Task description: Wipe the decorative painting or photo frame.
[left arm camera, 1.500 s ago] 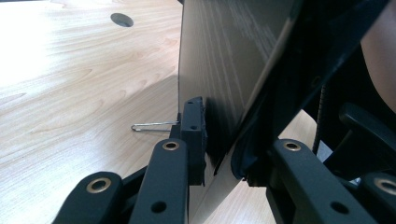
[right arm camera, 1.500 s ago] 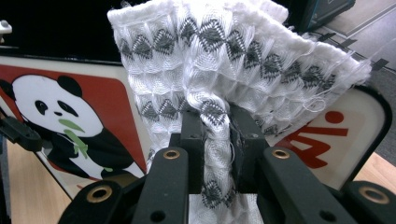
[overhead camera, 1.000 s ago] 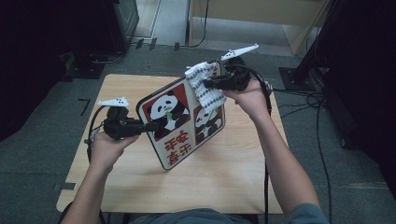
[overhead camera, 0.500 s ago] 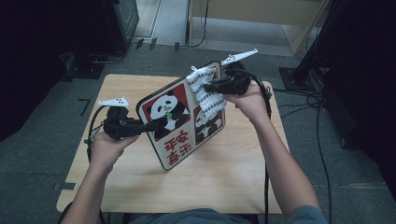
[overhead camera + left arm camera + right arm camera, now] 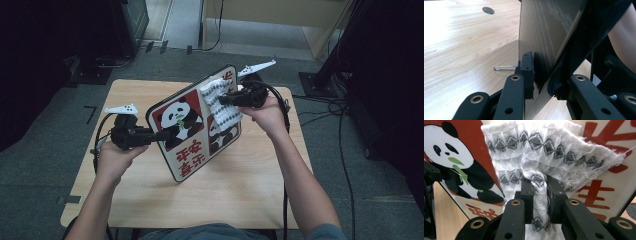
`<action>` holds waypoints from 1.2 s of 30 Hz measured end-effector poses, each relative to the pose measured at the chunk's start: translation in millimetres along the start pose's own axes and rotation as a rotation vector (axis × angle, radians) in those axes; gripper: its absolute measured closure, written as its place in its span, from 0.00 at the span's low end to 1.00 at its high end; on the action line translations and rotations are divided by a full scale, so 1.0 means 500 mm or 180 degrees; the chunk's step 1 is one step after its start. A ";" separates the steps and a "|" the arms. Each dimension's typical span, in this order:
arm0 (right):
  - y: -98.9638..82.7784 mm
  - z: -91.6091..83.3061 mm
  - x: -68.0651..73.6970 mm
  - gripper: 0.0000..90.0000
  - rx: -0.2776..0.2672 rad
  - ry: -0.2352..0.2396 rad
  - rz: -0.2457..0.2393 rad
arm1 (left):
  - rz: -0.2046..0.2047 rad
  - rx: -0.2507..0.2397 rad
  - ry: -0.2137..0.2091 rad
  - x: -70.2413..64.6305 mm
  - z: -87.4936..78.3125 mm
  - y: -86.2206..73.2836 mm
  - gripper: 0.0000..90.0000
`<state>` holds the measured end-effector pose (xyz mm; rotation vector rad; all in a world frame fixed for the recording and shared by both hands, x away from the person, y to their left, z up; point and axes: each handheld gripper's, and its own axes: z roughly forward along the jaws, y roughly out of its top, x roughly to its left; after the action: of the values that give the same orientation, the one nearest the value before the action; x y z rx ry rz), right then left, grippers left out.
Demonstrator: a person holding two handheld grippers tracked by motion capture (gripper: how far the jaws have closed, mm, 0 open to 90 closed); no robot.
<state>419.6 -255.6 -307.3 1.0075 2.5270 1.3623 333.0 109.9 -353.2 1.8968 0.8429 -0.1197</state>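
While both grippers are clamping, cloth is pressing on panda board.
Left gripper [image 5: 159, 135] jaws are pinching the flat glossy board [image 5: 192, 125] edge between them; right gripper [image 5: 223, 99] jaws are squeezing bunched white woven cloth [image 5: 544, 152], diamond-patterned, fraying.

Seen from above the table [image 5: 150, 200], both forearms are bare, with a grey-blue sleeve edge showing at the near table edge on the right arm. Each hand carries a black gripper: the left gripper [image 5: 165, 135] and the right gripper [image 5: 223, 98] both wear a pale three-cornered plate on top (dotted with small dark marks). Black cables loop from each body toward the near side of the table. Up close, the jaws are matte black links with brass-ringed rivets and plain screw holes.
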 end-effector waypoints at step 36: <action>-0.076 0.032 -0.021 0.87 0.0009 0.0072 0.0160 | -0.0002 0.0011 -0.0013 0.001 -0.001 0.001 0.83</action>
<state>414.5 -264.9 -348.7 1.0691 2.5372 1.3912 333.6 110.4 -353.0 1.8988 0.8410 -0.1254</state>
